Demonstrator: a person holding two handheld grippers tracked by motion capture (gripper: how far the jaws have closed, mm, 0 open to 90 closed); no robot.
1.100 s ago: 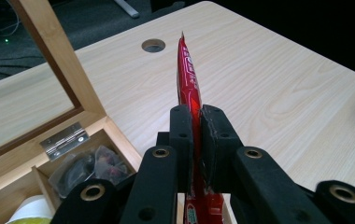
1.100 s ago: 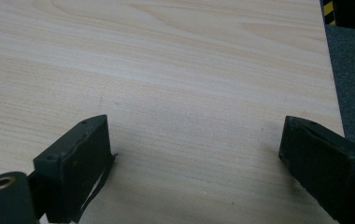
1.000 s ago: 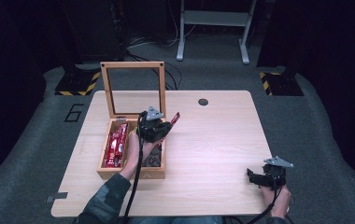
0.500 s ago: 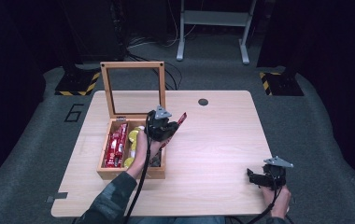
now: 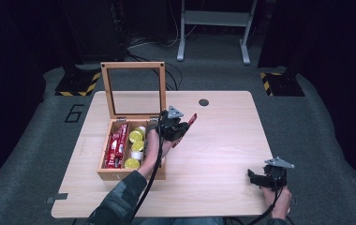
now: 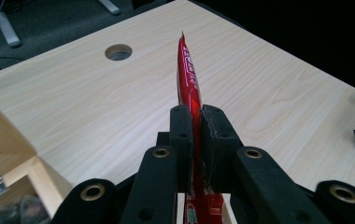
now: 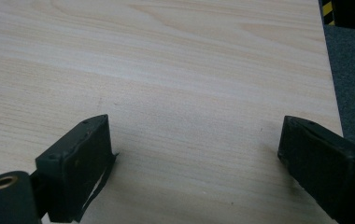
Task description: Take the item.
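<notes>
The bench lies bare to the right of the wooden box. The left hand-held gripper, just past the box's right wall, clamps a red packet edge-on; set it down flat, well apart from the box. The right hand-held gripper rests open near the bench's front edge.

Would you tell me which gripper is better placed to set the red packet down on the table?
Left. The left gripper is shut on the red packet, while the right gripper waits open near the table's corner.
</notes>
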